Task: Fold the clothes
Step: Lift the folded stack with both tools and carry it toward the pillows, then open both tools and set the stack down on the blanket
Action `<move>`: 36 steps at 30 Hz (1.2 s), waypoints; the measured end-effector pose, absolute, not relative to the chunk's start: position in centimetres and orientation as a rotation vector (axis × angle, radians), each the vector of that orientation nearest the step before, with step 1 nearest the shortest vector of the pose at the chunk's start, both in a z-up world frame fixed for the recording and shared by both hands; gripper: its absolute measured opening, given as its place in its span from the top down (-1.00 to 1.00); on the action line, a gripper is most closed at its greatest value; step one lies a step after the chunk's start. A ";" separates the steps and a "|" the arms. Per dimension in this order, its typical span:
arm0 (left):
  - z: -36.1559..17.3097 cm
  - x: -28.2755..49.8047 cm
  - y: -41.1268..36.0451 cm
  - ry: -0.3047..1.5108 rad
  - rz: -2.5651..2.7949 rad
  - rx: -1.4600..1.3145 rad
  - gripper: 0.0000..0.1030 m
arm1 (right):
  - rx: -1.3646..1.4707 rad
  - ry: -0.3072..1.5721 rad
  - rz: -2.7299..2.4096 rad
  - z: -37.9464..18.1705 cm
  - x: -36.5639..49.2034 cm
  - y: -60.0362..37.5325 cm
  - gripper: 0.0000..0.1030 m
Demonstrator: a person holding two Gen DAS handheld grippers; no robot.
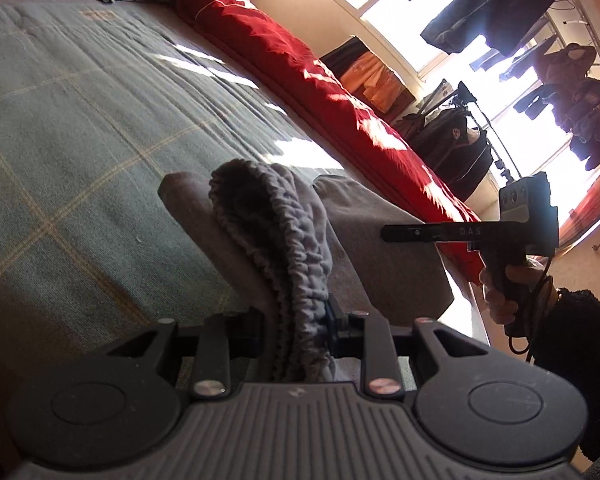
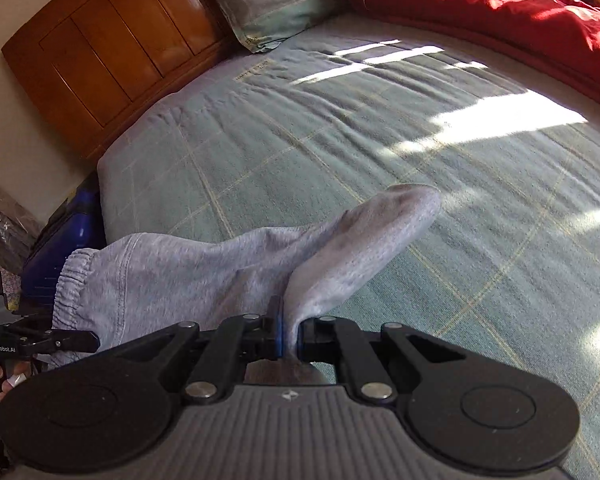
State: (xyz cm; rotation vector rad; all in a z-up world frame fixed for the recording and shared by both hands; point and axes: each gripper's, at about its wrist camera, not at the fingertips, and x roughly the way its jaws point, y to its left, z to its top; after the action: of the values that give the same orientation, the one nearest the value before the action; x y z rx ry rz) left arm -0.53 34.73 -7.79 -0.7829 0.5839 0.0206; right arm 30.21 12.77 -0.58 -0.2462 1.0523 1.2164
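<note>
Grey sweatpants with a gathered elastic waistband are held up above the green checked bedspread. My left gripper is shut on the waistband. In the right wrist view my right gripper is shut on another edge of the same grey sweatpants, which stretch away to the left toward the left gripper. In the left wrist view the right gripper appears at the right, held by a hand, its tips against the grey cloth.
A red duvet lies bunched along the bed's far side, a pillow by the wooden headboard. Clothes hang on a rack by the bright window. A blue object stands beside the bed.
</note>
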 end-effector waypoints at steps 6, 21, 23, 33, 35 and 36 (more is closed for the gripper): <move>-8.0 -1.8 37.4 0.495 0.132 -0.799 0.49 | -0.341 0.979 1.283 1.2 30.6 21.7 0.86; -12.6 -1.1 41.1 0.441 0.277 -0.805 0.48 | -0.569 0.879 1.334 -1.3 30.8 38.4 0.86; -13.2 -1.3 41.4 0.451 0.276 -0.816 0.44 | -0.571 0.888 1.303 -2.5 31.3 38.8 0.85; -12.9 -5.8 41.8 0.530 0.353 -0.796 -0.06 | -0.578 0.879 1.038 -5.8 34.8 35.9 0.20; -11.8 -6.6 41.8 0.529 0.375 -0.741 -0.06 | -0.515 0.881 0.995 -5.5 35.9 34.5 0.20; -11.2 -7.0 41.8 0.529 0.386 -0.713 -0.06 | -0.475 0.883 1.003 -5.2 36.1 33.7 0.20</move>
State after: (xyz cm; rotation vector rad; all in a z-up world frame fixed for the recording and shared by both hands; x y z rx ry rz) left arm -7.03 41.78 -11.23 -0.7134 0.5288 0.3863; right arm 36.11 33.75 -5.20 -0.4755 0.8828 1.0027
